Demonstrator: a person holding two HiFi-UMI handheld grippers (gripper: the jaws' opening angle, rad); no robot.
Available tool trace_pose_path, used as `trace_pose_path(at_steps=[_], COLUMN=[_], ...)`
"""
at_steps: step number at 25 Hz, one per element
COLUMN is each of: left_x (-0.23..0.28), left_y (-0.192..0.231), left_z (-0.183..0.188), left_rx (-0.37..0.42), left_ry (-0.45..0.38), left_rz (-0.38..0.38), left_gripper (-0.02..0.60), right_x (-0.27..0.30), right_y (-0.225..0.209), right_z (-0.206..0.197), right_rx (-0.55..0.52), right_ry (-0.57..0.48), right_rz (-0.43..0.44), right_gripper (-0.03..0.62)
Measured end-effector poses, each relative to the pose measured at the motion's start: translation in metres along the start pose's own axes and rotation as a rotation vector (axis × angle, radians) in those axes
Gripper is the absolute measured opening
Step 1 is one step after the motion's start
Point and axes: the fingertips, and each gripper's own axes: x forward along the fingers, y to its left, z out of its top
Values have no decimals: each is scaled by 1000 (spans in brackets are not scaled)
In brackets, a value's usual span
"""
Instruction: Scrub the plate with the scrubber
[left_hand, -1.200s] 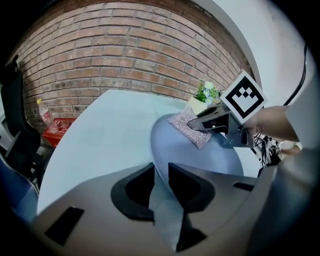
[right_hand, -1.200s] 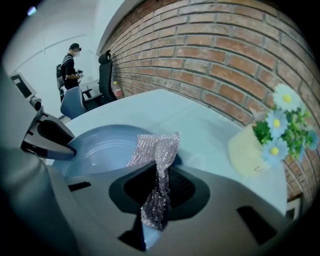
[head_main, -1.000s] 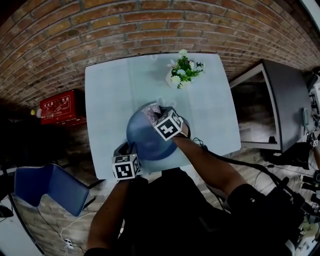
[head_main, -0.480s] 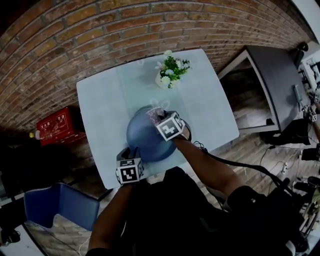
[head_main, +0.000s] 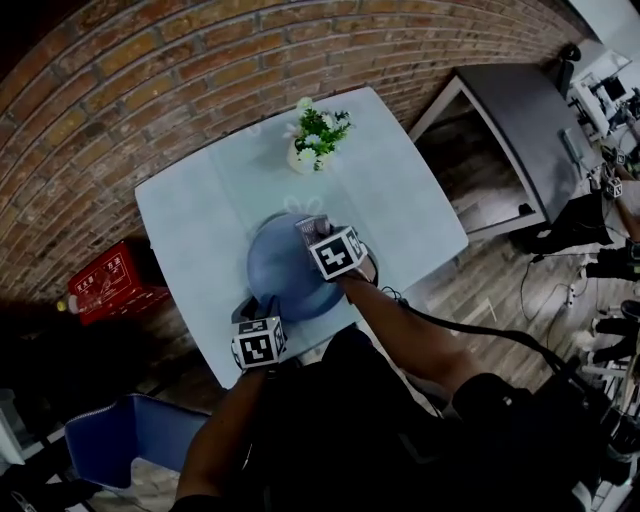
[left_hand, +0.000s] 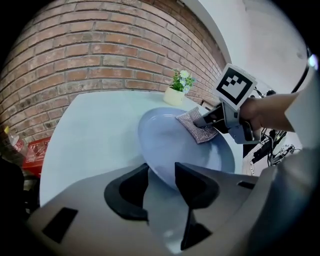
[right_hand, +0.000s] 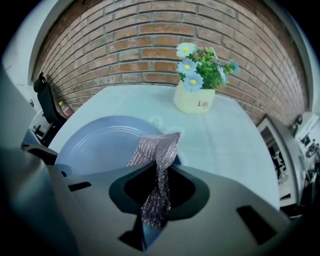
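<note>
A blue plate (head_main: 283, 278) rests on the pale table (head_main: 190, 215), and in the left gripper view the blue plate (left_hand: 175, 150) looks tilted. Its near rim lies between the jaws of my left gripper (head_main: 264, 306). Those jaws are opening, and my left gripper (left_hand: 161, 181) shows a gap beside the rim. My right gripper (head_main: 313, 230) is shut on a silvery mesh scrubber (right_hand: 159, 150). The scrubber (left_hand: 196, 127) lies against the plate's far side. In the right gripper view the plate (right_hand: 97, 142) spreads to the left of my right gripper (right_hand: 156, 187).
A cream flower pot (head_main: 303, 152) with daisies stands at the table's far edge, near the brick wall. A red crate (head_main: 105, 282) sits on the floor to the left, a blue chair (head_main: 140, 432) at the lower left, and a dark cabinet (head_main: 520, 120) to the right.
The head view has swung, so the table sits more slanted in the picture. Both grippers stay at the plate, the scrubber still on its far side.
</note>
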Motion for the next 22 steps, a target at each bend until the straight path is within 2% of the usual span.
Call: trace_pose_path(at_steps=[3, 9, 13, 17, 22], left_x=[1, 3, 3, 3, 5], left_y=[0, 1, 2, 1, -1], left_z=[0, -1, 0, 0, 0], left_rx=[5, 8, 15, 17, 21], left_ry=[0, 8, 7, 3, 6], left_rz=[-13, -14, -17, -21, -35], left_gripper=[184, 190, 195, 195, 198], right_x=[-5, -16, -25, -31, -47], right_y=[-3, -6, -8, -4, -5], right_z=[-9, -26, -37, -47, -51], right_rx=[34, 169, 195, 279, 258], right_ry=[2, -7, -19, -23, -83], right_rz=[-39, -101, -157, -135, -116], right_gripper=[69, 69, 69, 69, 71])
